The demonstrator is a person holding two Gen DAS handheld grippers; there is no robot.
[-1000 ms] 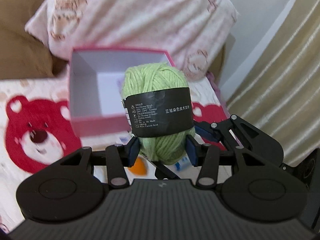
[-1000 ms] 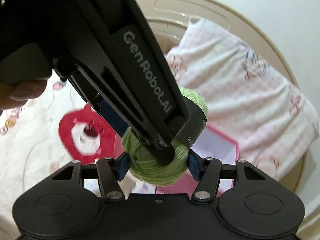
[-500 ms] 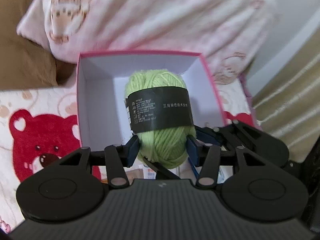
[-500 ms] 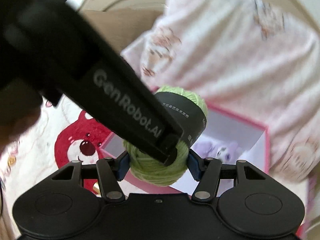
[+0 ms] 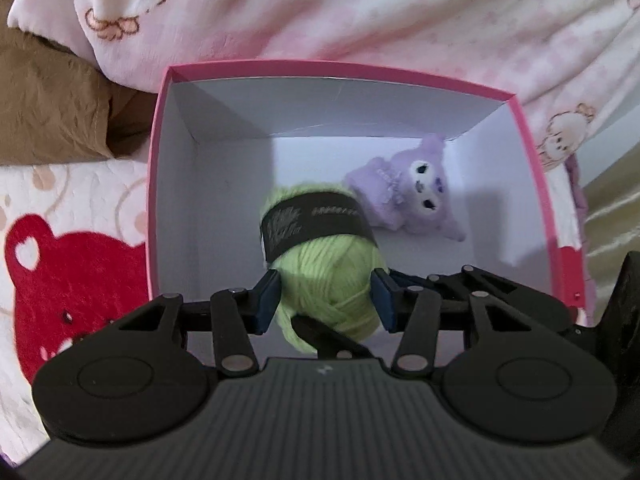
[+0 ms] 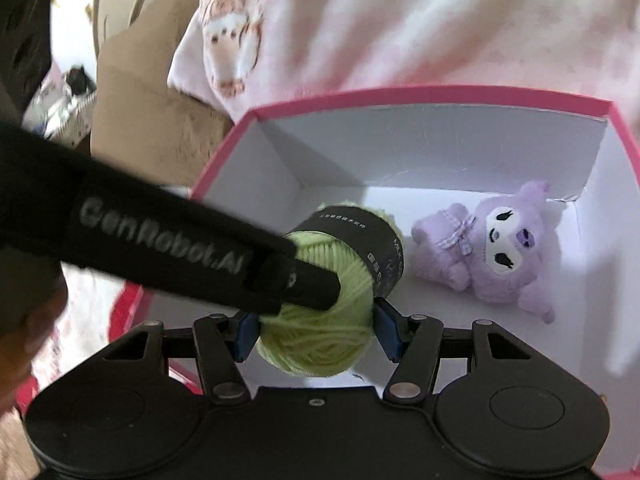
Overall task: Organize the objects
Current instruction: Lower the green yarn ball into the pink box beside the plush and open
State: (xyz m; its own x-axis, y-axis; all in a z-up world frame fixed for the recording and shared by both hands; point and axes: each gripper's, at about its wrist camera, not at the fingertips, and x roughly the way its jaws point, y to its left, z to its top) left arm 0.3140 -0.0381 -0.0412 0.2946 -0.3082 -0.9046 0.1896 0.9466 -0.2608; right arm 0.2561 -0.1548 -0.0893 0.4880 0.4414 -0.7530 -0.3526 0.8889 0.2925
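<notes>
Holding the ball of light-green yarn with a black paper band (image 5: 324, 280) over the open box, we have both tools on it at once. On the left lies the bed cover with its red bear print (image 5: 60, 272), and behind it a brown plush cushion (image 5: 52, 108) under a pink-and-white patterned pillow (image 5: 360, 12); the box sits against these, so it is unlikely to slide away from us.

The left hand-held gripper (image 5: 325, 300) is clamped on the lower half of the ball, blue pads pressed into the wool at either side. The right hand-held gripper (image 6: 316, 330) grips the same ball crosswise, which we judge keeps the soft skein from rolling or squashing out of one pair of pads. In the right wrist view the left tool's black finger crosses the yarn (image 6: 320, 312).

The ball hangs inside the mouth of the square pink cardboard box with white inner walls (image 5: 160, 184), left of centre. That side looks chosen because the small purple plush toy (image 5: 412, 196) lies on the box floor at the right rear, just beside the yarn. Whether the yarn already touches the floor we cannot tell.
</notes>
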